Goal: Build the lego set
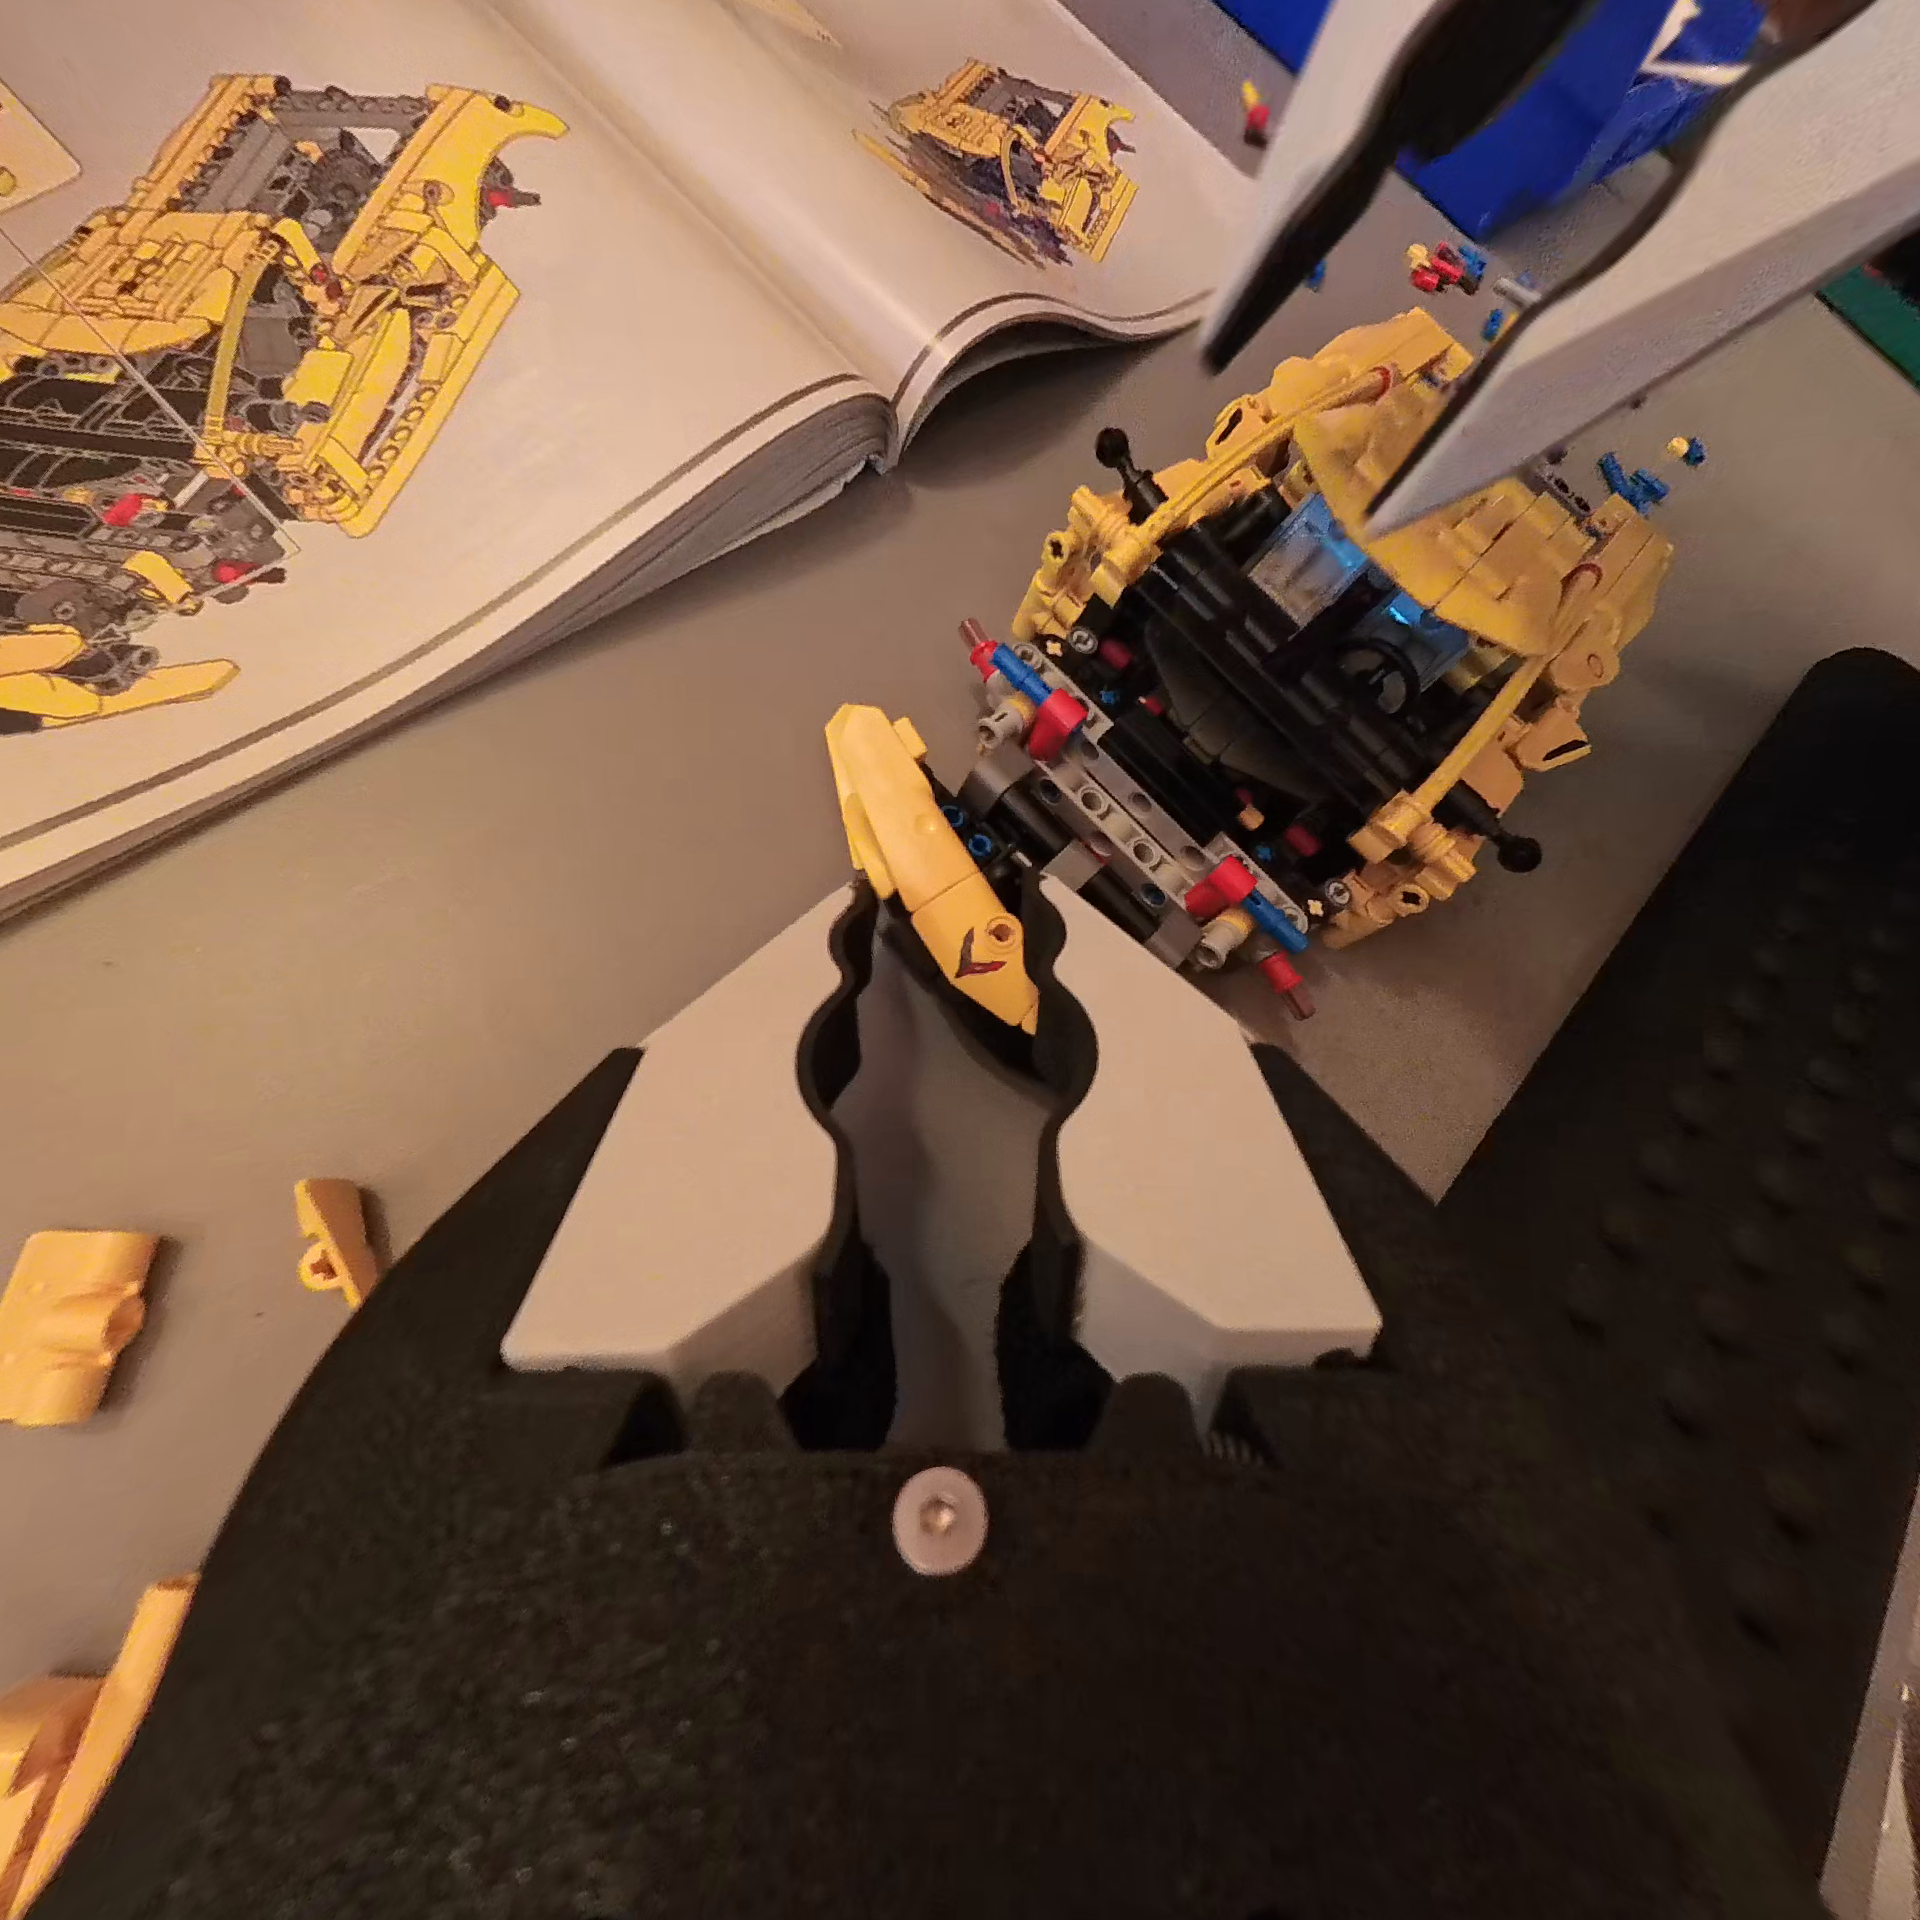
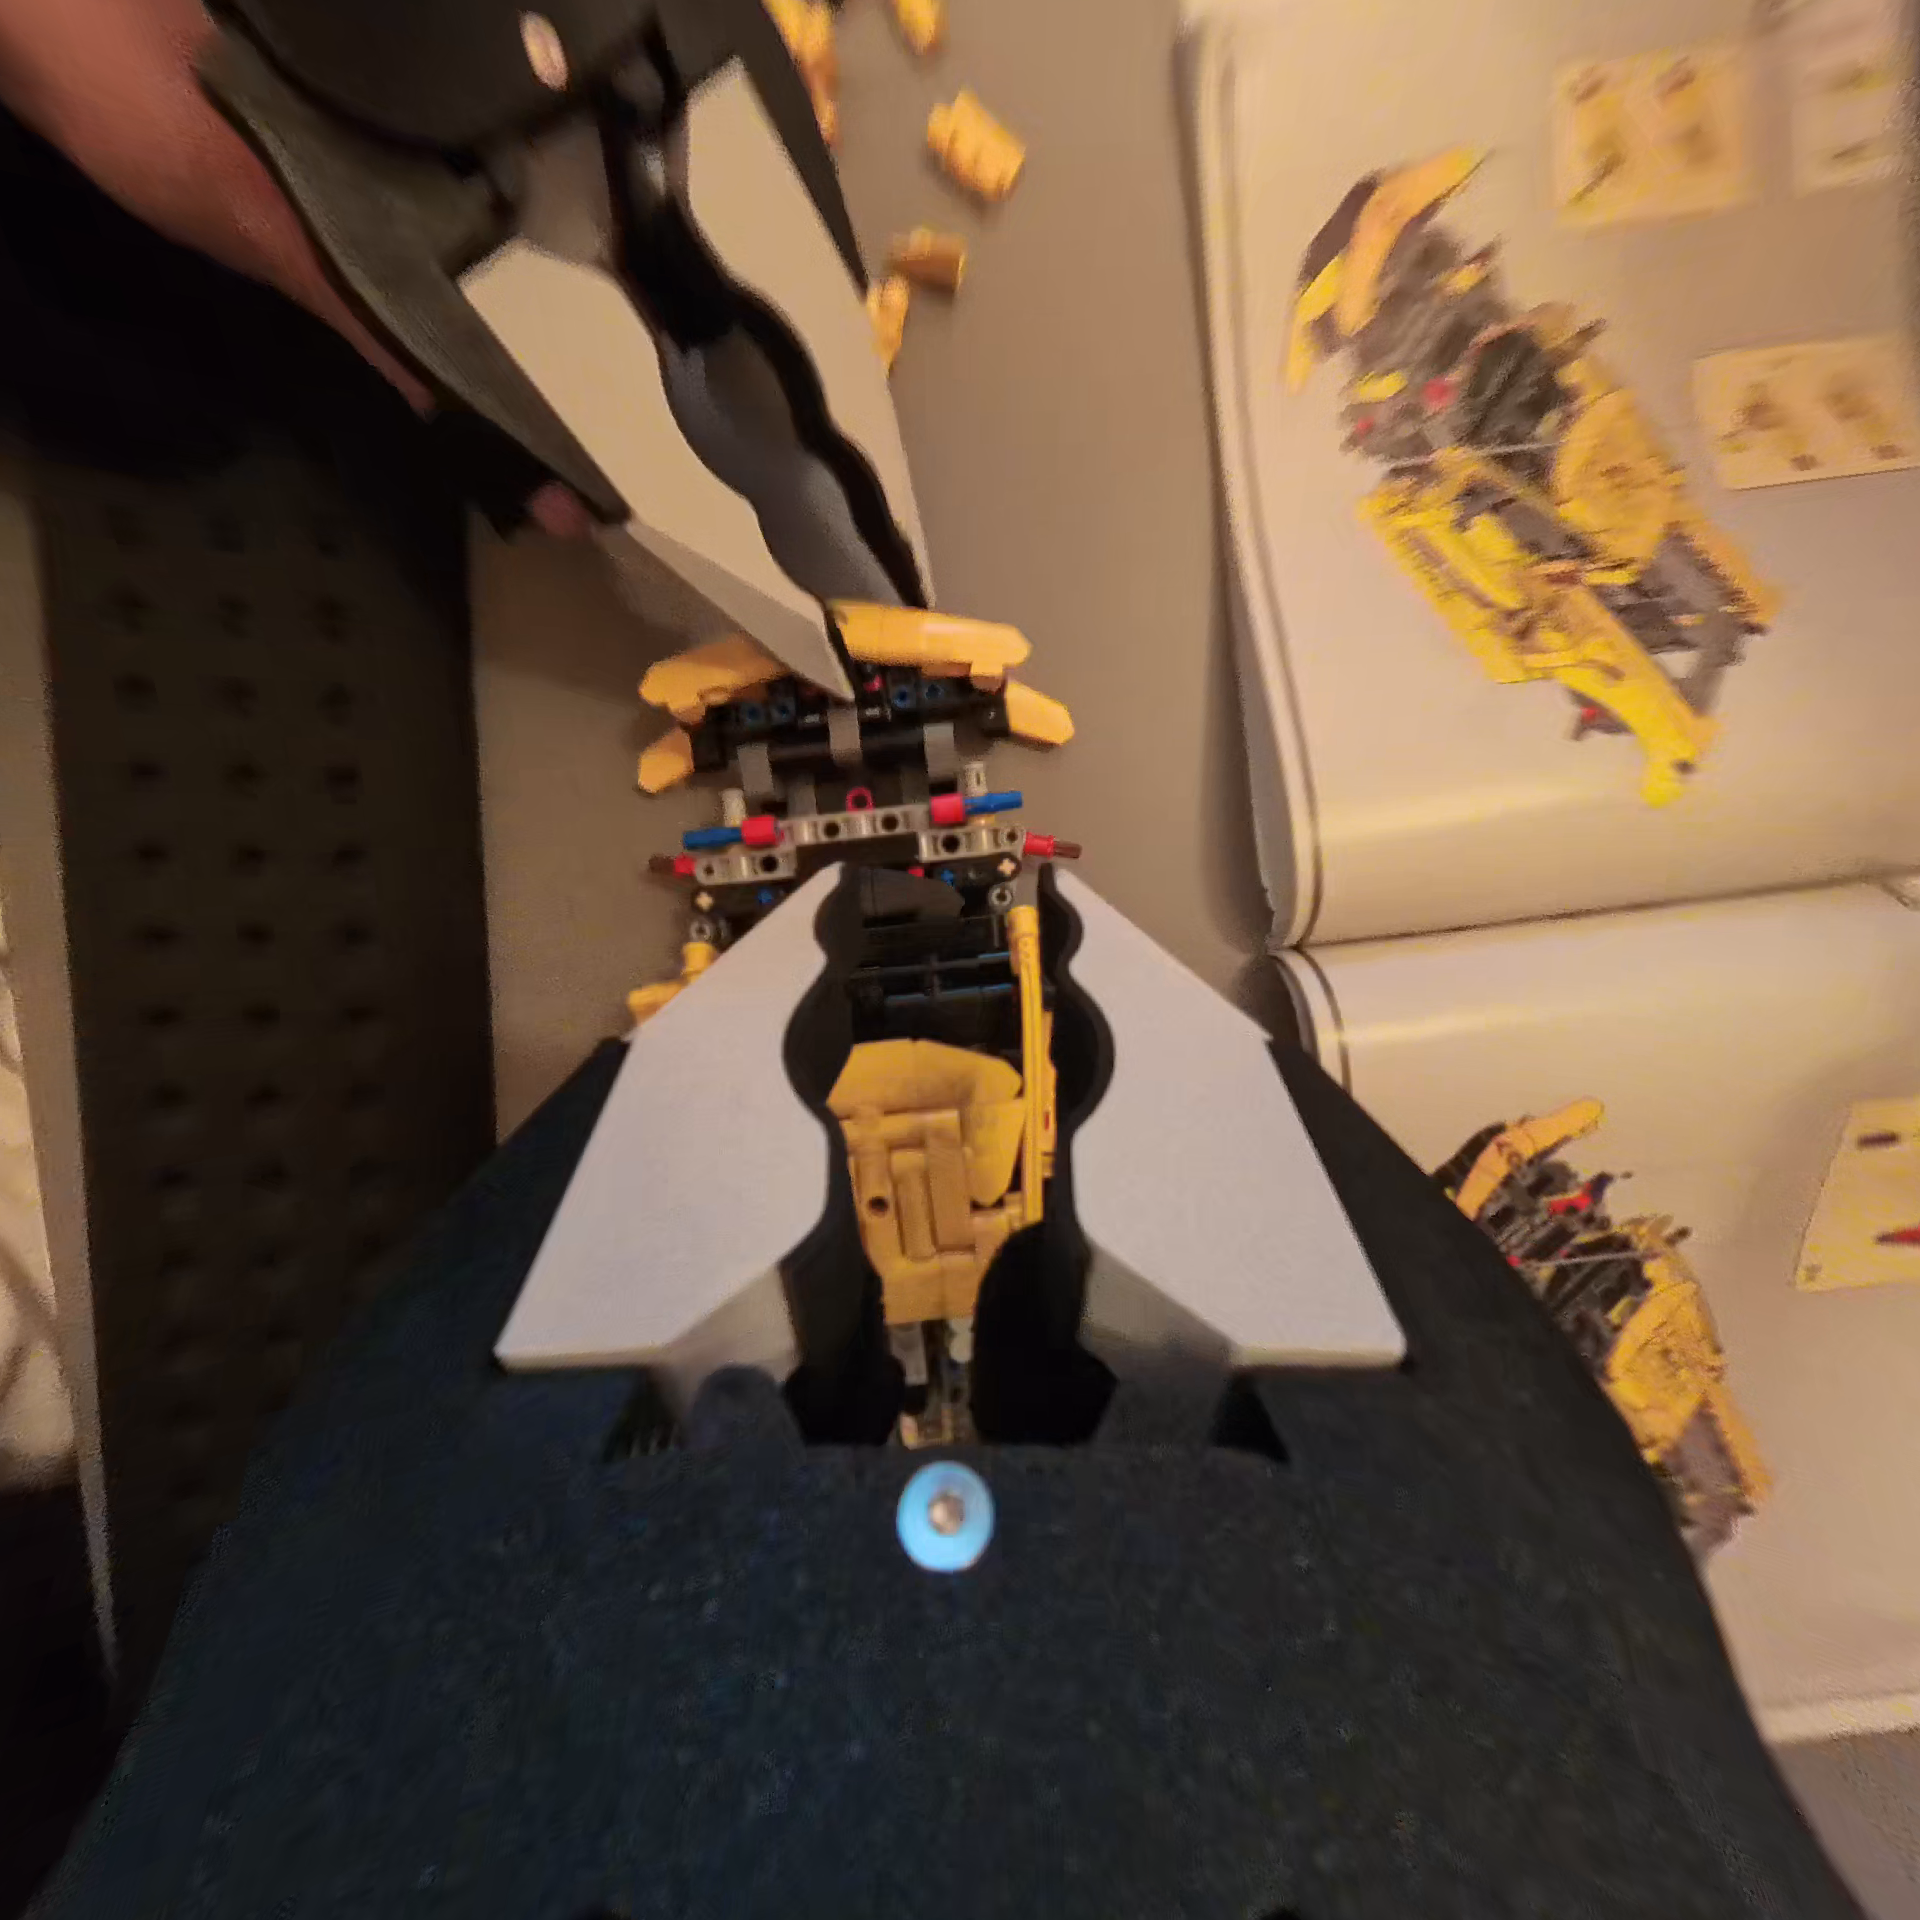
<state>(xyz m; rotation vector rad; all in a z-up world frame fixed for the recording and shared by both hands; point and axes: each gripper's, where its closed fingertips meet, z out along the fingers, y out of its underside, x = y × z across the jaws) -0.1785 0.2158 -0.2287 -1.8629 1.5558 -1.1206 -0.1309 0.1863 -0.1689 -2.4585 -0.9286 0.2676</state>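
Observation:
The yellow and black lego model [image 1: 1299,675] lies on the grey table. My left gripper [image 1: 951,914] is shut on a yellow curved panel [image 1: 914,831] at the model's near end, next to its grey beam with red and blue pins. My right gripper [image 1: 1299,442] comes in from the top right and grips the model's yellow top. In the right wrist view my right gripper [image 2: 940,883] is shut around the model's yellow body [image 2: 925,1164]. My left gripper [image 2: 868,644] pinches the yellow panel [image 2: 935,632] at the model's far end.
An open instruction book [image 1: 520,364] lies to the left of the model and also shows in the right wrist view [image 2: 1558,883]. Loose yellow pieces [image 1: 68,1309] lie near my left gripper. A black studded baseplate [image 1: 1714,1039] lies at the right. Small pins [image 1: 1444,265] and a blue bin [image 1: 1538,135] are beyond the model. One gripper's finger ends stand about 9 centimeters off the other's. It is some 15 centimeters from my right tips to the black studded baseplate [image 1: 1714,1039]. The right camera catches it too, in the right wrist view [image 2: 381,1196].

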